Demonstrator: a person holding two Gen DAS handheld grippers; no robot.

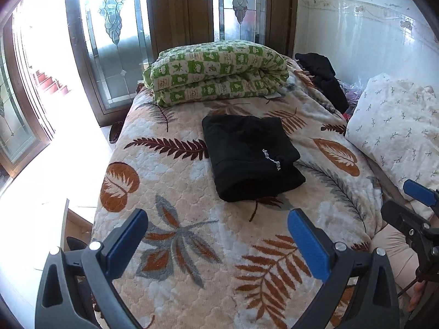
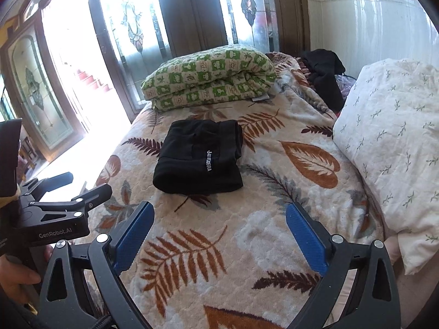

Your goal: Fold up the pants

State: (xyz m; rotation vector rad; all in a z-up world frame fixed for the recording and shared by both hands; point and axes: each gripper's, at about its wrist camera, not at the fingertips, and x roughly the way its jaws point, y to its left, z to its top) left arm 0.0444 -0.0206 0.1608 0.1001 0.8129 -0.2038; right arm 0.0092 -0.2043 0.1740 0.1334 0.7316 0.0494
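Note:
The black pants (image 1: 251, 157) lie folded into a compact rectangle on the leaf-patterned bedspread (image 1: 192, 233), with white lettering on top. They also show in the right wrist view (image 2: 200, 157). My left gripper (image 1: 218, 219) is open and empty, held back above the near part of the bed, apart from the pants. My right gripper (image 2: 219, 213) is open and empty, also short of the pants. The right gripper's blue finger (image 1: 421, 194) shows at the right edge of the left wrist view. The left gripper's body (image 2: 52, 208) shows at the left of the right wrist view.
A folded green-checked quilt (image 1: 216, 74) lies at the far end of the bed. A white floral pillow (image 1: 397, 131) sits on the right. Dark clothes (image 1: 323, 79) are piled by the white wall. Glass doors (image 1: 115, 41) stand beyond the bed; the floor is on the left.

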